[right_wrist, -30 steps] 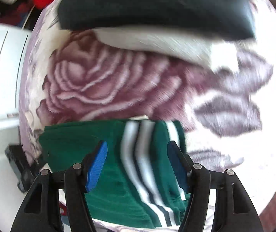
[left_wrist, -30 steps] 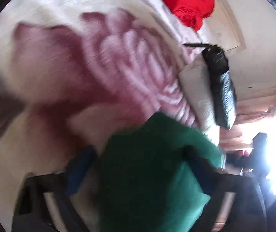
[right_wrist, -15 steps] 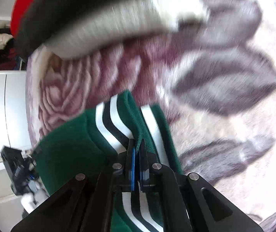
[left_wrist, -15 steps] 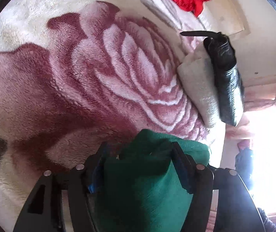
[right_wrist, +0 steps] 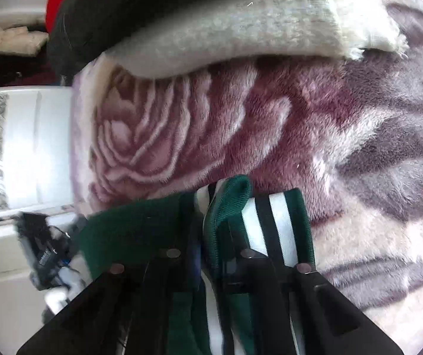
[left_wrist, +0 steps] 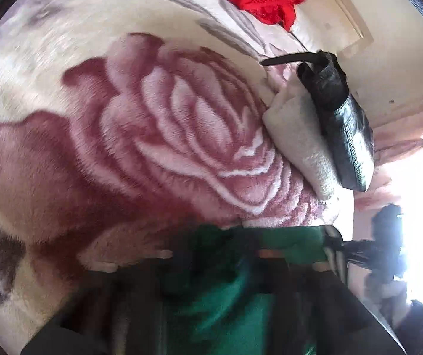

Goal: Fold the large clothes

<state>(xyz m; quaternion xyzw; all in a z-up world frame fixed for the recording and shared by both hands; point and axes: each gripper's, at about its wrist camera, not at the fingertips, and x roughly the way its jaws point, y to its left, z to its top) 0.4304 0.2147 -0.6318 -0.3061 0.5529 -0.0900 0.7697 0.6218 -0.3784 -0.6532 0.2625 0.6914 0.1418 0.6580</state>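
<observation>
- Green garment (right_wrist: 235, 204), trimmed with white and black stripes, is being held over the rose-patterned blanket (right_wrist: 270, 112), bunched at six o'clock in both wrist views.
- Its striped edge is being pinched by the right gripper (right_wrist: 208, 254), whose jaws are pressed together on a fold of cloth.
- In the left wrist view, green cloth (left_wrist: 220, 304) is being shown between the arms of the left gripper (left_wrist: 226, 263); blur is hiding the jaws, so their state cannot be told.
- Cloth is being stretched toward nine o'clock from the right gripper, so its long axis is judged to run across between the two grippers.
- At twelve o'clock, a cream folded item (right_wrist: 241, 29) is being topped by a black one (left_wrist: 341, 124).
</observation>
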